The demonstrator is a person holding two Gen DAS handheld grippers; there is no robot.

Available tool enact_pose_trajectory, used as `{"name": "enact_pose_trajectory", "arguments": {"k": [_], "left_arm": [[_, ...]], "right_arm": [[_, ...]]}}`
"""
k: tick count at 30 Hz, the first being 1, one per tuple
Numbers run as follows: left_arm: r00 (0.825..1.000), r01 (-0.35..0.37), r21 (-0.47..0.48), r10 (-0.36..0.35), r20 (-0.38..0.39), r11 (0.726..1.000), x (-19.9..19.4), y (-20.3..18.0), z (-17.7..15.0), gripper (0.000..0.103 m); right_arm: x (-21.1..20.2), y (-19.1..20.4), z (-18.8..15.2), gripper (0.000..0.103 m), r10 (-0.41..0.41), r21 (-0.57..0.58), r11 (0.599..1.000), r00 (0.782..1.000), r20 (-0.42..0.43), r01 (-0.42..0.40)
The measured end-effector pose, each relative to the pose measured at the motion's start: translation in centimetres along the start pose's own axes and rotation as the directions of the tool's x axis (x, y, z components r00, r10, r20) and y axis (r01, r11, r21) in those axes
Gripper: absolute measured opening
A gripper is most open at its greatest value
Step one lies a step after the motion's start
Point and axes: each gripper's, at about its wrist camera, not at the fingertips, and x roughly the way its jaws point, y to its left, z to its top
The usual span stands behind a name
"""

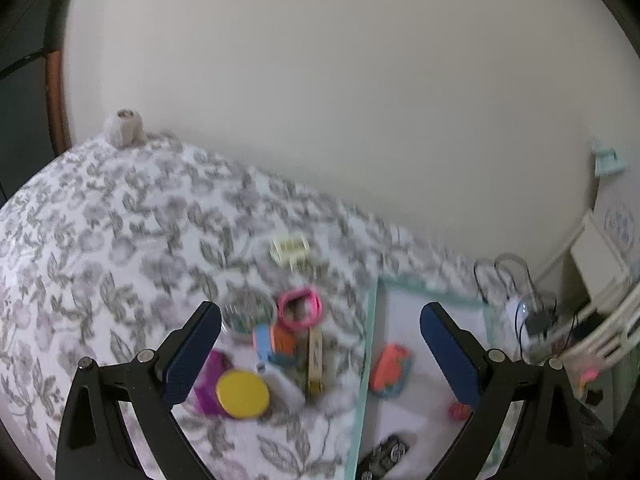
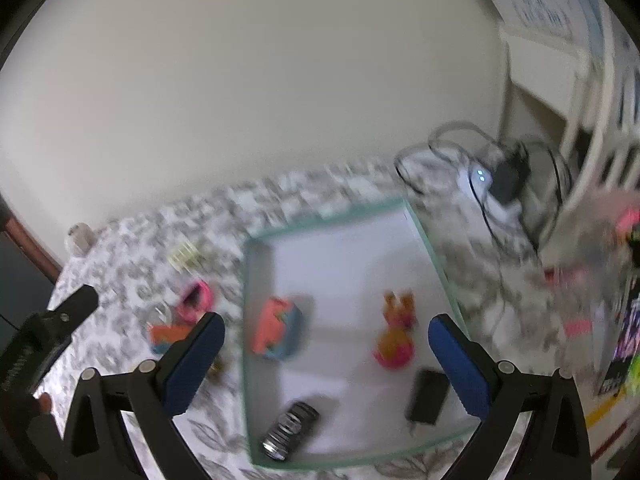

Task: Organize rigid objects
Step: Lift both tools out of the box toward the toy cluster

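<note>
A white tray with a green rim (image 2: 436, 264) lies on a floral cloth. In it are an orange and blue toy (image 2: 276, 330), a small orange and pink figure (image 2: 394, 340), a black block (image 2: 428, 396) and a dark ribbed object (image 2: 290, 432). My right gripper (image 2: 326, 360) is open and empty above the tray. In the left wrist view, loose items lie left of the tray (image 1: 366, 344): a pink ring (image 1: 300, 308), a yellow lid (image 1: 242, 394) on a purple piece, an orange and blue block (image 1: 274, 340), a wooden stick (image 1: 315, 360) and a cream clip (image 1: 290, 248). My left gripper (image 1: 320, 344) is open and empty above them.
A small beige vase (image 1: 124, 128) stands at the cloth's far corner by the wall. Cables and a charger (image 2: 500, 180) lie beyond the tray on the right, next to white furniture (image 2: 592, 120). The left gripper's body (image 2: 48, 336) shows at the right wrist view's left edge.
</note>
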Motion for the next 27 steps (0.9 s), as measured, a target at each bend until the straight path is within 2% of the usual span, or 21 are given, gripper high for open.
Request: {"name": "enact_pose_trajectory", "arguments": {"k": [5,10,16,20,22,27], "left_arm": [[0.998,-0.044,-0.055,0.047,0.041,0.998,-0.4,2.6,2.2,0.1],[0.996,-0.082,-0.099,0.085,0.034,0.992,0.2,6.0,2.7,0.1],[0.984,-0.177,-0.119,0.174,-0.038,0.977,1.8,10.5,2.9,0.1],[0.979,-0.189,-0.139,0.176,-0.104,0.972,2.6,12.3,2.0,0.1],[0.976,-0.189,-0.159,0.168,-0.141,0.969,3.2,12.9,1.3,0.1],[0.958,-0.206,-0.177,0.161,-0.237,0.963,4.9,13.9,-1.1,0.1]], "right_arm": [[-0.8,3.4,1.6,0.103,0.05,-0.032,0.998,0.997,0.052,-0.048],[2.0,7.2,1.3,0.103,0.093,-0.091,0.992,0.996,0.009,-0.092],[5.3,9.9,-0.3,0.103,0.113,-0.128,0.984,0.992,-0.061,-0.12],[7.3,11.3,-2.1,0.103,0.128,-0.161,0.976,0.983,-0.134,-0.149],[8.6,12.0,-3.2,0.103,0.109,-0.194,0.97,0.977,-0.185,-0.145],[10.1,13.4,-5.4,0.103,0.105,-0.248,0.953,0.955,-0.276,-0.177]]}}
